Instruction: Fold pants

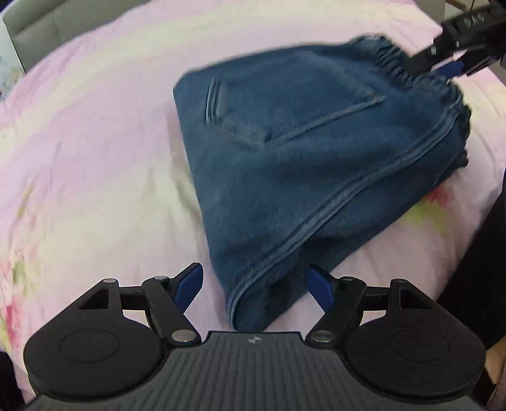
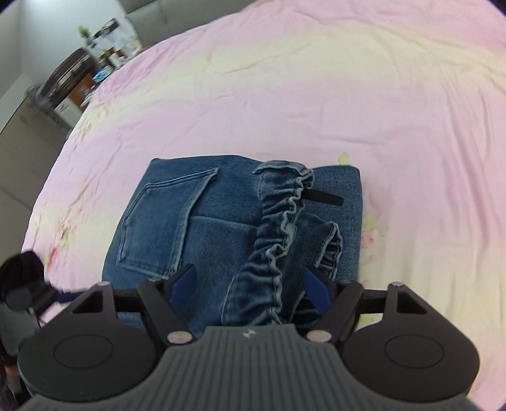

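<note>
Pink floral bedsheet [image 1: 95, 158] across the bed, grey headboard [image 1: 47, 28] far left. Left wrist view: folded blue denim pants [image 1: 284, 151] lying flat mid-bed, back pocket [image 1: 294, 107] up. Left gripper [image 1: 254, 284] low over the near folded corner, fingers [image 1: 189, 281] spread wide, nothing pinched. Right gripper [image 1: 442, 68] far right at the elastic waistband [image 1: 398, 63].

Right wrist view: same pants [image 2: 202, 230], pocket [image 2: 164, 221] left. Ruffled waistband [image 2: 278, 227] rising between the spread fingers [image 2: 182, 284] of the right gripper [image 2: 248, 284]; pads apparently not pressing, grip not certain. Cluttered cabinet [image 2: 72, 79] far left.
</note>
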`<state>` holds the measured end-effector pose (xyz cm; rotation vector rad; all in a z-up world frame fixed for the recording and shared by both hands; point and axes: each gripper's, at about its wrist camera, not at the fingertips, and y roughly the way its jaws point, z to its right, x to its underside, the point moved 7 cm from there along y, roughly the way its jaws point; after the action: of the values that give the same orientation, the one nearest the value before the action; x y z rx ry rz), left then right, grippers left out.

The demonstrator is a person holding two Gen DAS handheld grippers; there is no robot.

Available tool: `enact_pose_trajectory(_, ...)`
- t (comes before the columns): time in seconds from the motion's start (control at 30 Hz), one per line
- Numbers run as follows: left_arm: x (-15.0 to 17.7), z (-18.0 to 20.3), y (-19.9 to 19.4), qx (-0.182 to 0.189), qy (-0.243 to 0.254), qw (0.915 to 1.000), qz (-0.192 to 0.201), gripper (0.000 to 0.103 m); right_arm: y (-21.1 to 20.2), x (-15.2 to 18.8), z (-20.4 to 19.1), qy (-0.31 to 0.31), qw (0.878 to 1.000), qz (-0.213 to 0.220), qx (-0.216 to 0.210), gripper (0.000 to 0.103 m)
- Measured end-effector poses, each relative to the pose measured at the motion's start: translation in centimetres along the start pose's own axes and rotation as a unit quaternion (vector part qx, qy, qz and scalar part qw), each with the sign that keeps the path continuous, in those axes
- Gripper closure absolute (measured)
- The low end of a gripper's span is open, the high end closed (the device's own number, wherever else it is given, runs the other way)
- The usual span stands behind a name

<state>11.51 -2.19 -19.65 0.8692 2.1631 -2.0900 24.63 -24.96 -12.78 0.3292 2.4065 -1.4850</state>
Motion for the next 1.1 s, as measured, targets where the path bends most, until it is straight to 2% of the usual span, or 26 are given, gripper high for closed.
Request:
enact_pose_trajectory(0.1,0.7,-0.2,1.2,0.002,-0.007,0.9999,-0.01,0.022,0.9,-0.2,0.4,0.038,0.999,-0.005,-0.01,0.057)
enact_pose_trajectory(0.17,0.8,-0.6,1.6,0.005,-0.025,0.9996,-0.013,0.047,1.0,0.1,0.5,0.05,0.999,-0.008,-0.009,0.076)
enact_pose_trajectory(0.23,0.9,-1.0,1.6,0.008,-0.041,0.9991,-0.012,0.063,0.3,0.0,0.2,0.034,0.999,0.002,0.002,0.085)
enact_pose_trajectory(0.33,1.3,-1.7,1.1,0.01,-0.049,0.9988,-0.003,0.076,-2.3,0.0,-0.5,0.02,0.999,0.028,0.0,0.095)
enact_pose_trajectory(0.43,1.7,-2.8,0.2,0.024,-0.076,0.9968,0.002,0.08,-4.4,0.7,-0.6,0.004,0.999,0.045,0.013,0.098)
enact_pose_trajectory(0.5,1.9,-3.4,0.1,0.031,-0.085,0.9958,-0.009,0.081,-4.7,1.8,0.1,-0.004,0.999,0.042,0.032,0.102)
enact_pose_trajectory(0.57,2.1,-3.6,0.3,0.033,-0.086,0.9955,-0.021,0.081,-4.0,3.1,1.2,-0.013,0.998,0.031,0.059,0.103)
enact_pose_trajectory(0.67,2.3,-3.8,0.7,0.035,-0.085,0.995,-0.04,0.081,-2.1,4.5,3.1,0.017,0.998,0.021,0.064,0.103)
enact_pose_trajectory(0.77,2.6,-4.3,0.5,0.042,-0.089,0.9939,-0.051,0.081,-0.6,5.2,3.5,0.013,0.997,0.018,0.078,0.103)
enact_pose_trajectory(0.97,3.1,-5.0,-1.8,0.049,-0.086,0.9934,-0.058,0.089,-1.0,5.1,3.6,0.025,0.997,0.022,0.068,0.101)
enact_pose_trajectory(1.03,2.7,-5.3,-2.7,0.032,-0.072,0.9956,-0.049,0.088,-1.9,5.1,3.3,0.028,0.997,0.024,0.065,0.098)
enact_pose_trajectory(1.1,2.0,-5.7,-3.7,0.038,-0.082,0.9953,-0.035,0.088,-3.0,5.2,3.3,0.025,0.997,0.026,0.064,0.094)
